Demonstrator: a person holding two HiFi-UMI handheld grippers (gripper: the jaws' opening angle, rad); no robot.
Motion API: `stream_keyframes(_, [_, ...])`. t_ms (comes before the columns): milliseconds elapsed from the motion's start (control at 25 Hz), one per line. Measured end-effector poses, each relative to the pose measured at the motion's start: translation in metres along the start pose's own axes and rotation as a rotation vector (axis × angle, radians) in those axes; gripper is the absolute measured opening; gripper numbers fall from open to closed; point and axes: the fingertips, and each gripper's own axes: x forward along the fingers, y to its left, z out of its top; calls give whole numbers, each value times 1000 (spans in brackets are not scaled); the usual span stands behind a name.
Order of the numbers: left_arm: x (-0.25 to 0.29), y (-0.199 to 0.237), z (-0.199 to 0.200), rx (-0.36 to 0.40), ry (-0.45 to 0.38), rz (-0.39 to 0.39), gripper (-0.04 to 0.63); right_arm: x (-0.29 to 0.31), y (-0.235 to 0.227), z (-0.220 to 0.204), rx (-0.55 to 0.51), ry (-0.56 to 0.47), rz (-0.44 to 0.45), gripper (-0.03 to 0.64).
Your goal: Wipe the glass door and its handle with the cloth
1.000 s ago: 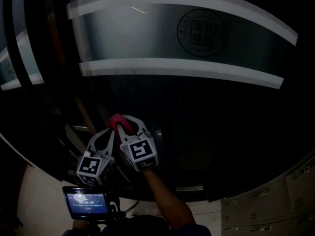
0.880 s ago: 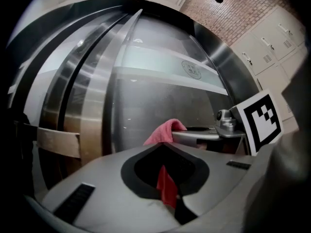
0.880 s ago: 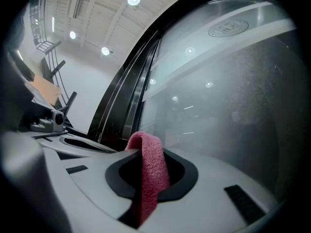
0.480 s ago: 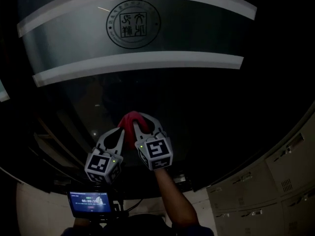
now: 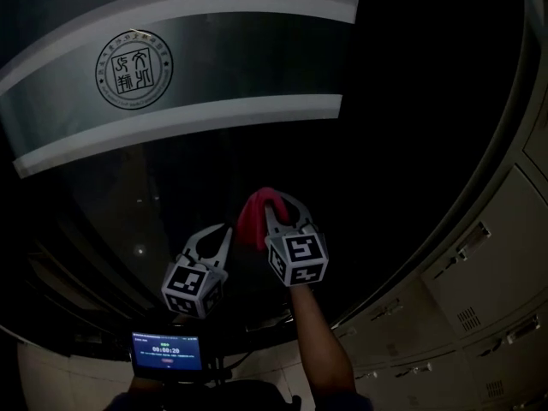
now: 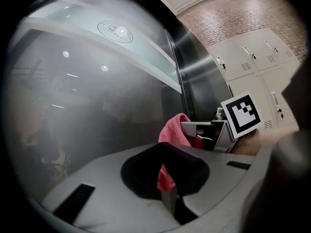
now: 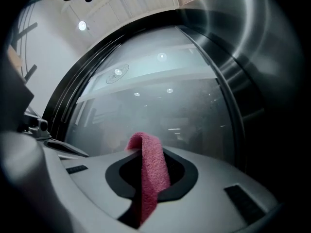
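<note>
While the wipe seems to be under way, glass door [image 5: 282, 144]: filling most of the head view, standing dark, smooth and rigid. It is likely taking firm pressure but punishing any scrape from bare jaw tips.
Lockers [image 5: 479, 272]: lining the wall beside the door's metal frame [image 6: 194, 76], and playing no part in the job.
Frosted band [image 5: 214, 58]: running across the pane above both grippers, carrying a round seal [image 5: 133, 69].
Handle: not showing in any view.
Right gripper [image 5: 274, 202]: clamping tight on the cloth, with its tips reaching toward the glass.
Left gripper [image 5: 224, 229]: hovering just beside the right one, with its jaws closed together. A sliver of pink is showing in their hollow, probably the cloth beyond them and not something pinched.
Cloth [image 5: 251, 217]: arching as a pink fold over the right jaw tips, seemingly against the pane below the band, with a loose tail hanging.
Handling: it is looking light, soft and limp, so it is needing a grip on the doubled fold, with enough pad bulging past the tips to be cushioning the glass.
</note>
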Motion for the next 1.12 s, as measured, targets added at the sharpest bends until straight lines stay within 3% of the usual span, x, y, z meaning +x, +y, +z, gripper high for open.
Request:
stream_keyframes(240, [21, -28, 6, 17, -4, -27, 12, -18, -37, 3, 7, -5, -39, 32])
stream_keyframes(480, [12, -29, 10, 23, -5, -11, 12, -21, -26, 8, 12, -17, -9, 32])
stream_keyframes(760, [-37, -5, 21, 33, -25, 62, 12, -40, 39, 13, 49, -31, 74, 32])
stream_keyframes(1120, [-139, 39, 14, 43, 0, 184, 12, -54, 170, 25, 98, -73, 266, 32])
